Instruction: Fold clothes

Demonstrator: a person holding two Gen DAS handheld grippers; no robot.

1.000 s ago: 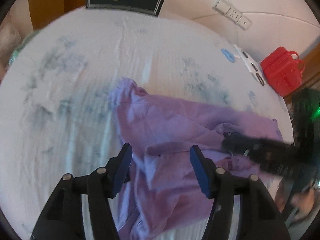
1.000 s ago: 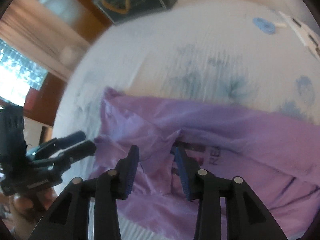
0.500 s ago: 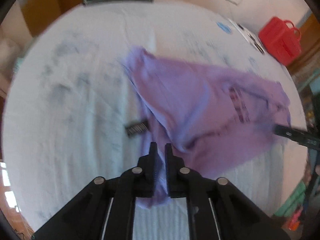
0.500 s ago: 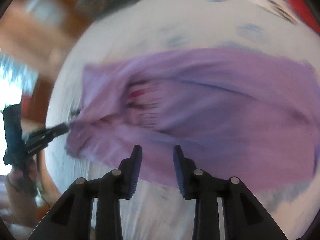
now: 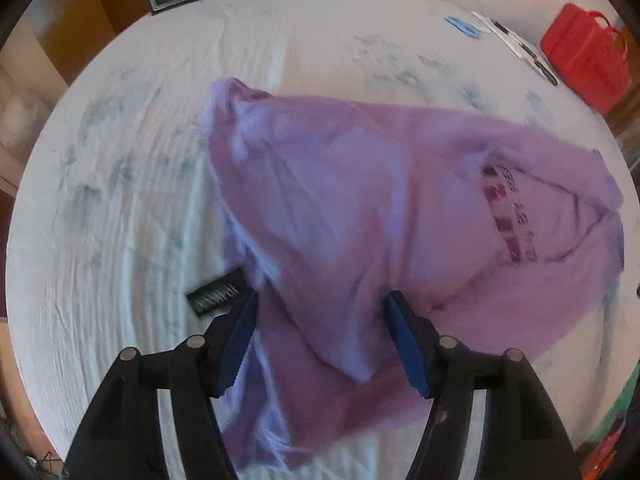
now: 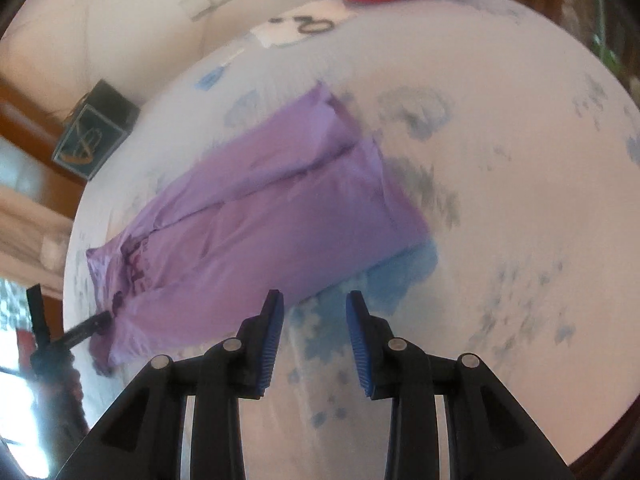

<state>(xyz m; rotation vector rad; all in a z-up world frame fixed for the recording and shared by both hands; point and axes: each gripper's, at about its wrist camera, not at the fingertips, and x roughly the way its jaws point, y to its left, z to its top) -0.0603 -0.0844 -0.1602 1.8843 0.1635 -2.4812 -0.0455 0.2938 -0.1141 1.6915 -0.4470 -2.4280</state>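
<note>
Left wrist view showed my left gripper [image 5: 320,332] pointing steeply down over the purple shirt [image 5: 360,216]; its jaws had just been opening and stood well apart, with shirt cloth lying between my blue pads [image 5: 238,340] but pressed by neither; I held nothing there. Beyond my fingertips the shirt spread out and away to the right across the white bedsheet [image 5: 120,220], its printed lettering [image 5: 508,216] far off to the right of my right finger; a small black label [image 5: 214,294] lay on the sheet just beside my left finger's tip; a red case [image 5: 584,64] stood far ahead and to the right, at the sheet's edge.

From the right wrist view, my right gripper [image 6: 314,320] hung with a narrow gap between its fingers and nothing in it; only sheet showed between them; the shirt lay ahead and to the left of my left finger, its near edge close to that fingertip but apart from it; at the shirt's far left end I could see my other gripper's black tips at the cloth.
</note>
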